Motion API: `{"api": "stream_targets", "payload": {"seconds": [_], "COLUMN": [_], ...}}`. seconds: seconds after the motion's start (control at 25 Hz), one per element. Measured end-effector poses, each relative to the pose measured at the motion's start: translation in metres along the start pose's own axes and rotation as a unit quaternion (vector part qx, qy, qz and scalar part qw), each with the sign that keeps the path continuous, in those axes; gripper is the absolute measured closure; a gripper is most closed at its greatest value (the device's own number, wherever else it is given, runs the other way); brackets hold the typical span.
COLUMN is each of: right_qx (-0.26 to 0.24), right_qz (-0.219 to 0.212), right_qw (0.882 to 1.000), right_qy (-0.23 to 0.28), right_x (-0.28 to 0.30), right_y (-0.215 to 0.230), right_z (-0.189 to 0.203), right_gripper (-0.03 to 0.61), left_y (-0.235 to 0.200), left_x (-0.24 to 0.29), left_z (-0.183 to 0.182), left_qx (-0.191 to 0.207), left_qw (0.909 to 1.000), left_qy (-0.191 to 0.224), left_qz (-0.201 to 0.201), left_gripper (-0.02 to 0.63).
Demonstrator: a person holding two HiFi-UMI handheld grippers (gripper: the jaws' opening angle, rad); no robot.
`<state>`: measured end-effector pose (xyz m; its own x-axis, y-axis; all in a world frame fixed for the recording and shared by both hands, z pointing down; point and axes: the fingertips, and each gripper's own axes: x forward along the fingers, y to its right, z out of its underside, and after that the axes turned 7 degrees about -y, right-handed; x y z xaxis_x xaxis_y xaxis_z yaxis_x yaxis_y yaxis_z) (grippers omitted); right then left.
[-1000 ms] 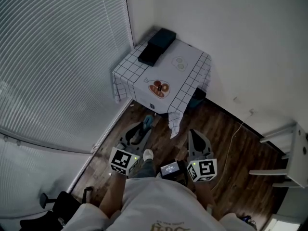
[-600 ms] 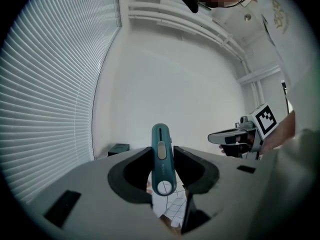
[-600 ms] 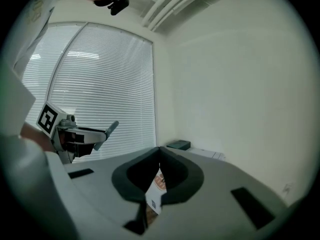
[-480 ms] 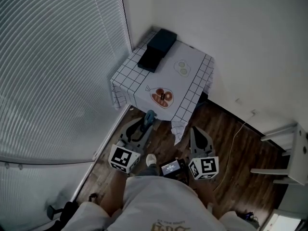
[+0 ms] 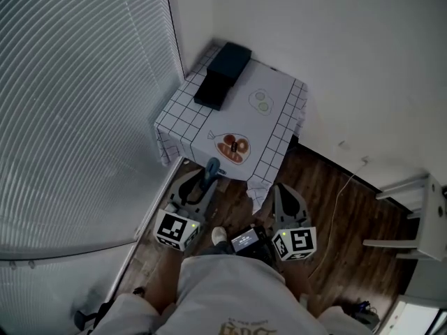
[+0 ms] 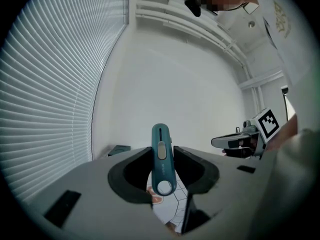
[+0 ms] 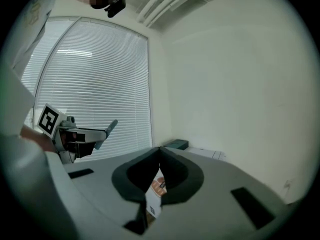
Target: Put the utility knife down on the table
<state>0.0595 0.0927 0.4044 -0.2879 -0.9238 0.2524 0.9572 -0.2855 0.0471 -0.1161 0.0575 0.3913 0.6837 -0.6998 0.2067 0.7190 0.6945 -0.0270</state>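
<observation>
Utility knife (image 6: 162,154) sits clamped in my left gripper (image 5: 198,189); my right gripper (image 7: 160,153) is closed, empty. Releasing short of the table (image 5: 279,100) drops it onto the floor (image 5: 328,211).

Cloth-covered table (image 5: 281,98); dark boxes (image 5: 222,75) atop

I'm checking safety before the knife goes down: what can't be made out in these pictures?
- Utility knife blade: not seen in the left gripper view, and too small in the head view to tell if it is out.
- Table legs: hidden by the checked cloth, head view.
- Dark boxes: too dim and small in the head view to identify.
- Tabletop, both gripper views: mostly hidden by gripper bodies.
</observation>
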Motion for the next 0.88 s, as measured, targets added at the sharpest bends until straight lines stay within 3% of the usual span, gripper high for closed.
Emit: {"api": "stream_targets", "payload": {"seconds": [0.44, 0.88], "right_qx": [0.007, 0.003], "right_qz": [-0.011, -0.022], "right_qw": [1.0, 1.0], "right_qy": [0.0, 0.014], "right_x": [0.06, 0.117], "right_y": [0.044, 0.112], "right_z": [-0.018, -0.043], "right_gripper": [0.571, 0.571], "left_y": [-0.032, -0.049], "left_x": [0.059, 0.138], "left_z": [-0.019, -0.041], "left_qx": [-0.02, -0.009], "left_qw": [0.9996, 0.9995], "left_qy": [0.005, 0.006], "left_qz": [-0.018, -0.028], "left_gripper": [0.471, 0.471]}}
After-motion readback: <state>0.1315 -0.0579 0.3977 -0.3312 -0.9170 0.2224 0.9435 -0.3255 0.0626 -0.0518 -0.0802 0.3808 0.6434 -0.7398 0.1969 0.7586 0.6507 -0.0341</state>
